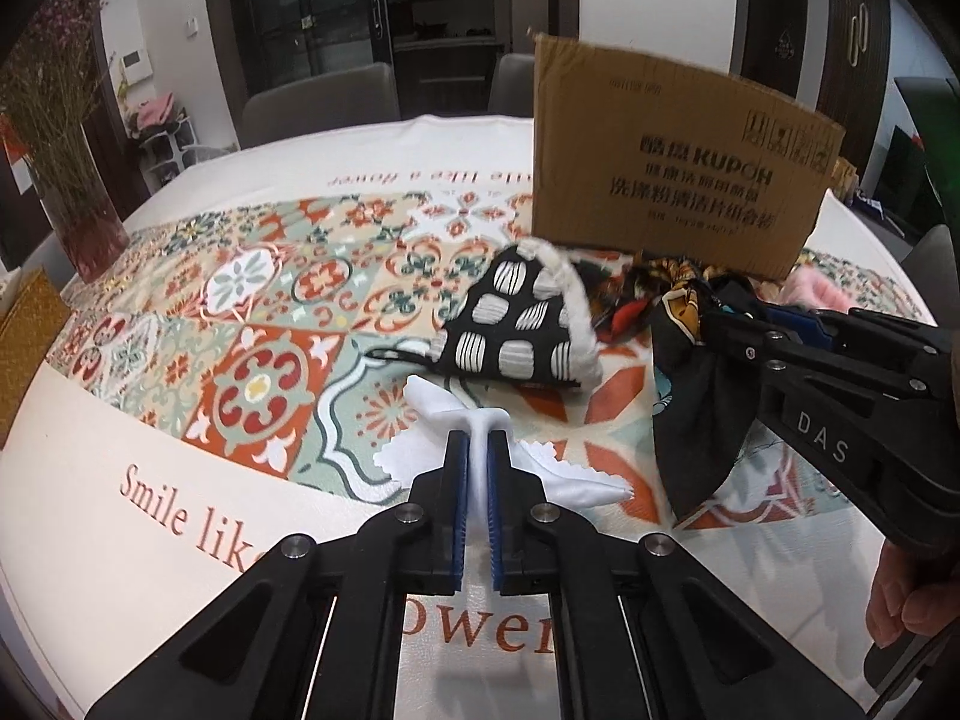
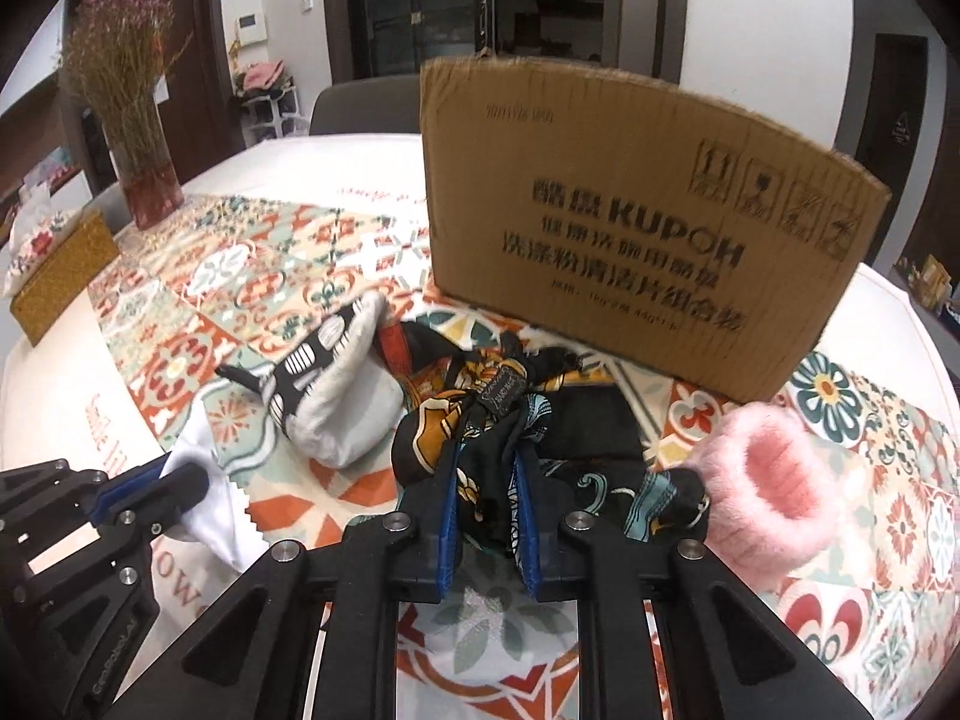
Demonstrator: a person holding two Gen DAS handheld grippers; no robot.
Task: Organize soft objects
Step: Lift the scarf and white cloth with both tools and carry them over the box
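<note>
My left gripper (image 1: 478,438) is shut on a white cloth (image 1: 570,480) with pinked edges, pinched up off the patterned tablecloth; it also shows in the right wrist view (image 2: 210,504). My right gripper (image 2: 486,456) is shut on a black and gold patterned scarf (image 2: 480,420), lifted at the right of the left wrist view (image 1: 690,396). A black pouch with white spots and fleecy lining (image 1: 522,324) lies between them, also in the right wrist view (image 2: 336,384). A pink fluffy band (image 2: 762,480) lies to the right. A cardboard box (image 2: 630,210) stands behind.
A vase of dried flowers (image 2: 144,138) and a gold tissue box (image 2: 60,276) stand at the far left of the table. Grey chairs (image 1: 318,108) are behind the table. The tablecloth's plain border (image 1: 120,540) runs along the near edge.
</note>
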